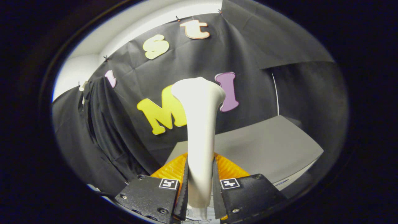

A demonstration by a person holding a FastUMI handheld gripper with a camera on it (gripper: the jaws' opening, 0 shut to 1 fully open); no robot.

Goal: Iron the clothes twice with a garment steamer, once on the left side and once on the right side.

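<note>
Steamer [199, 130] pinched upright in my claw [200, 186].

I see both fingers pressing on the white handle from either side, low on its shaft, so the steamer stands between them and rises ahead, its flared head up against the black cloth wall [248, 62]. A dark garment [102, 124] hangs off to the left of the steamer, well apart from it. A grey tabletop [264, 149] lies beyond the fingers, to the right.
</note>
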